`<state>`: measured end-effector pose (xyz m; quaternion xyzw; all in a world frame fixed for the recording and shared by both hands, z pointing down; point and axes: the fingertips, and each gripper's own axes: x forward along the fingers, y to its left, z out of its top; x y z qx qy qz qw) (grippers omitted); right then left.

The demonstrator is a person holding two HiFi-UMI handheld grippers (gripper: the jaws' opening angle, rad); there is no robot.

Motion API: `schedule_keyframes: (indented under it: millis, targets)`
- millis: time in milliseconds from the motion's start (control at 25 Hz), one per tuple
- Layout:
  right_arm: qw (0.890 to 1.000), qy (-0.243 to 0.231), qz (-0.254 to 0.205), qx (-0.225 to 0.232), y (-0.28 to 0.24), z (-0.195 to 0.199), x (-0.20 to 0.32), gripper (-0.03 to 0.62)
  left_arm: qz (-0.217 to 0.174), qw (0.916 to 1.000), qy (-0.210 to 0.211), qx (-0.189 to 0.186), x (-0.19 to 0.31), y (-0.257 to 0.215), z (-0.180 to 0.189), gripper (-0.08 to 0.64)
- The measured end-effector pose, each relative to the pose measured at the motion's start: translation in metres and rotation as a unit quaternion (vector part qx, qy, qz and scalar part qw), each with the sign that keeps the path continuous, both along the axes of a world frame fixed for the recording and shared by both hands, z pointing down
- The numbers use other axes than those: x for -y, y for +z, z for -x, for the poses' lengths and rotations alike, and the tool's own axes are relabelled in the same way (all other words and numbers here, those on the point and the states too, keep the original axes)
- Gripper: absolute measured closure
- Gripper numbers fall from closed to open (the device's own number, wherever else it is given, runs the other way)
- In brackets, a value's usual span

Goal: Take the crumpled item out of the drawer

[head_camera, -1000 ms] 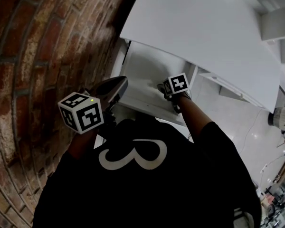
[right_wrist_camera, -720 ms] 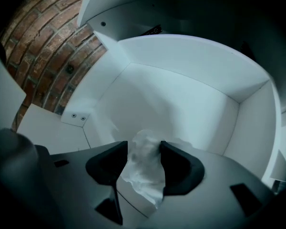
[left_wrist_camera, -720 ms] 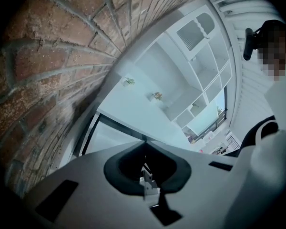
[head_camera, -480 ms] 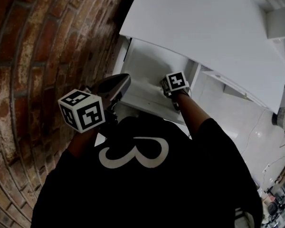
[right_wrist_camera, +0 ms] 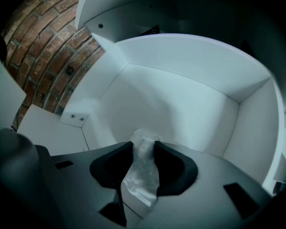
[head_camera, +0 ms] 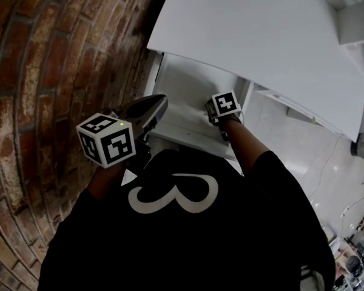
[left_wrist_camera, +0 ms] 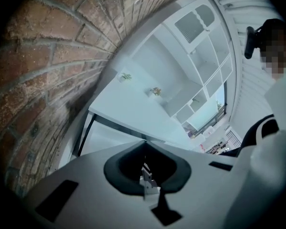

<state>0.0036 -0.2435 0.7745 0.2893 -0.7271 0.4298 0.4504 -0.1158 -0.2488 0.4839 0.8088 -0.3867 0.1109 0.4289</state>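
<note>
1 brick wall (head_camera: 48, 71) beside drawer (head_camera: 191, 90)

A bright furnished room, a home or a studio by its look.
A red brick wall (head_camera: 36, 71) stands beside a long white worktop (head_camera: 261, 35) with an open white drawer (head_camera: 188, 90) under it. Two small potted plants (left_wrist_camera: 156, 90) sit at the worktop's far end, white cubby shelving (left_wrist_camera: 200, 66) rises beyond, and a glossy pale floor (head_camera: 303, 156) spreads alongside.

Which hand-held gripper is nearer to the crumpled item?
Right. The right hand-held gripper is inside the drawer; its jaws have just been closing and pinch the crumpled item. The left hand-held gripper is outside, beside the brick wall.
</note>
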Motion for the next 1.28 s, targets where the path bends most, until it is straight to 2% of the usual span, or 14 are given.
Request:
schedule_keyframes:
  millis: [360, 640, 800, 1040, 1280]
  targets:
    - [0.999, 0.013, -0.010, 0.038, -0.026, 0.002, 0.008, 0.460, -0.010, 0.9999, 0.003, 0.004, 0.002, -0.006, -0.004, 0.557]
    - [0.994, 0.023, -0.035, 0.099, -0.077, 0.002, 0.014, 0.462, -0.026, 0.9996, 0.007, 0.006, 0.000, -0.022, -0.007, 0.557]
    - [0.985, 0.038, -0.038, 0.163, -0.121, 0.007, 0.008, 0.462, -0.034, 0.9993, 0.014, 0.004, 0.000, -0.030, -0.013, 0.557]
    - [0.973, 0.017, -0.105, 0.204, -0.179, 0.002, 0.011, 0.462, -0.046, 0.9987, 0.022, -0.001, 0.000, -0.040, -0.022, 0.557]
    - [0.955, 0.011, -0.150, 0.256, -0.241, 0.001, 0.005, 0.462, -0.053, 0.9980, 0.033, -0.010, -0.004, -0.050, -0.028, 0.557]
